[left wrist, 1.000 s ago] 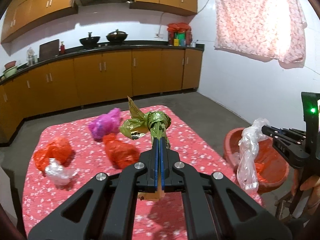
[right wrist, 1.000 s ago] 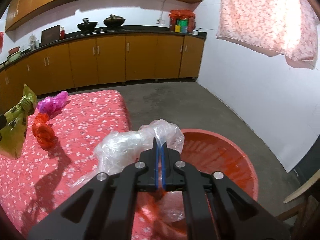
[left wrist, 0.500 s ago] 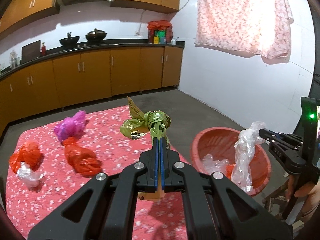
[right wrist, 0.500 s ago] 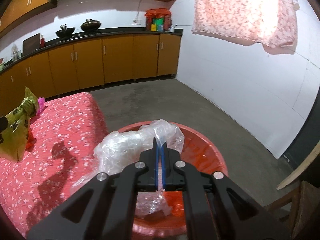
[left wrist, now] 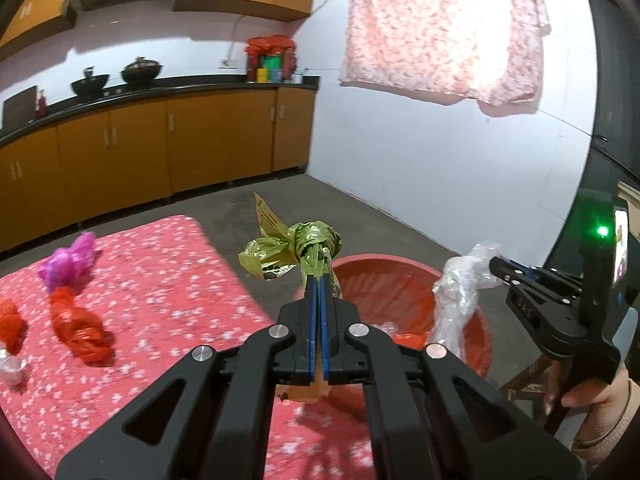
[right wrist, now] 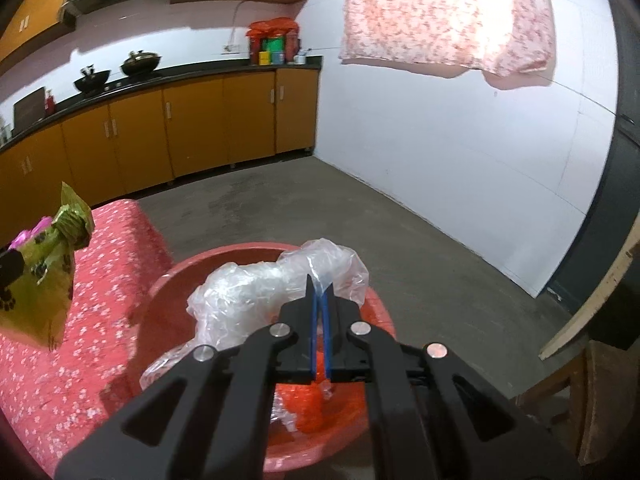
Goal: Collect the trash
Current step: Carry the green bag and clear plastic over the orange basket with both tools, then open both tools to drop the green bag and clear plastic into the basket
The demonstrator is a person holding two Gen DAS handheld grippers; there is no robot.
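My left gripper [left wrist: 319,280] is shut on a knotted olive-green plastic bag [left wrist: 296,248] and holds it in the air at the near rim of a red basin [left wrist: 384,276]. The bag also shows in the right wrist view [right wrist: 48,264]. My right gripper [right wrist: 319,284] is shut on a clear plastic bag [right wrist: 256,292] and holds it over the red basin [right wrist: 180,276]; its jaws stand slightly parted around the plastic. The clear bag also shows hanging in the left wrist view [left wrist: 460,292]. The basin holds some clear and orange trash.
A table with a red flowered cloth [left wrist: 168,292] stands left of the basin, carrying a magenta bag [left wrist: 70,262], orange bags [left wrist: 78,330] and a clear scrap [left wrist: 8,366]. Kitchen cabinets [left wrist: 160,144] line the back. A wooden stool [right wrist: 592,392] stands at the right.
Both grippers have moved right with their bags. The green bag is now at the basin's rim and the clear bag hangs over the basin. The right jaws have parted slightly.
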